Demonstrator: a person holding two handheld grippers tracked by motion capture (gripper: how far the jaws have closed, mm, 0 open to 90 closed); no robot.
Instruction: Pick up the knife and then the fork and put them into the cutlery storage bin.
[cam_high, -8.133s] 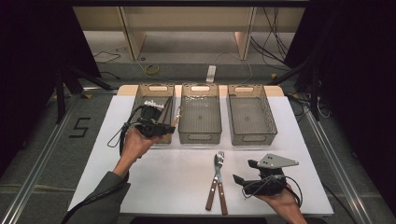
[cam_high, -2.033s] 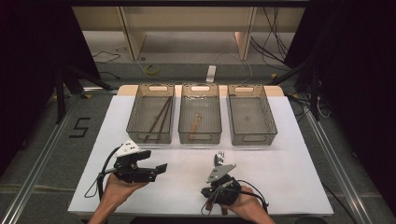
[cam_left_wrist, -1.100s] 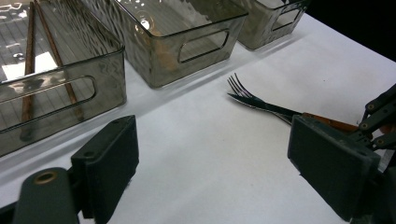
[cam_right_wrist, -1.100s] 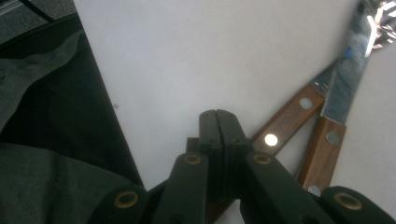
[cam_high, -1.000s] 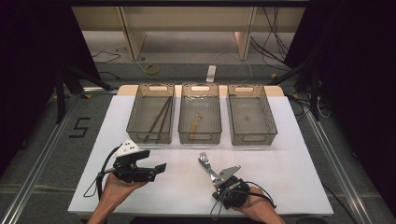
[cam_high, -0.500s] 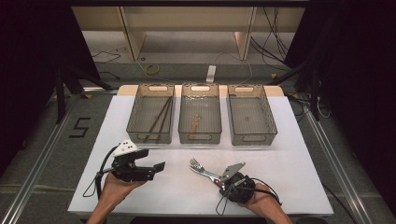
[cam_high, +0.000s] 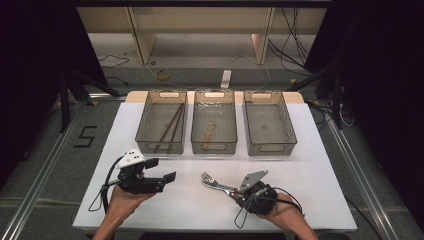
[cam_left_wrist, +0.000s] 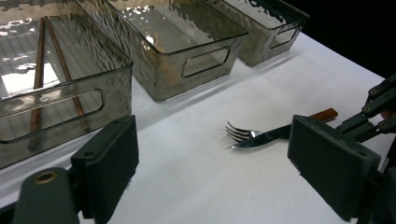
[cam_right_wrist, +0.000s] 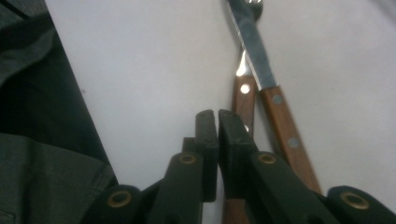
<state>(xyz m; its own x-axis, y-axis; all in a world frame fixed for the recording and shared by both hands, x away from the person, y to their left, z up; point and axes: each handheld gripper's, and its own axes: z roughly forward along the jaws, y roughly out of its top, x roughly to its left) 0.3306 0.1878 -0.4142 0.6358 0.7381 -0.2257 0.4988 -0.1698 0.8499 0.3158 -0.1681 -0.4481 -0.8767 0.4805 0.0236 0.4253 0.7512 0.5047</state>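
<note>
a white tabletop (cam_high: 320, 165) in a dark room carries three clear bins (cam_high: 214, 127) at the back. the left claw (cam_left_wrist: 212, 172) hangs open and empty, fork (cam_left_wrist: 250, 135) ahead of it to the right. the right claw (cam_right_wrist: 217, 123) is almost closed with nothing between its pads; fork and knife (cam_right_wrist: 268, 88) lie just right of it, handles alongside. both look stiff, light, with slick steel; the wooden handles should give the surest hold.

Polished steel fork (cam_high: 212, 181) and knife (cam_right_wrist: 254, 51), brown riveted wooden handles, glossy. 3 smoky transparent ribbed plastic bins (cam_high: 264, 125). Dark wooden chopsticks (cam_high: 170, 126). Matt white tabletop (cam_high: 320, 170), smooth. Matt black plastic gripper pads (cam_left_wrist: 109, 158).
</note>
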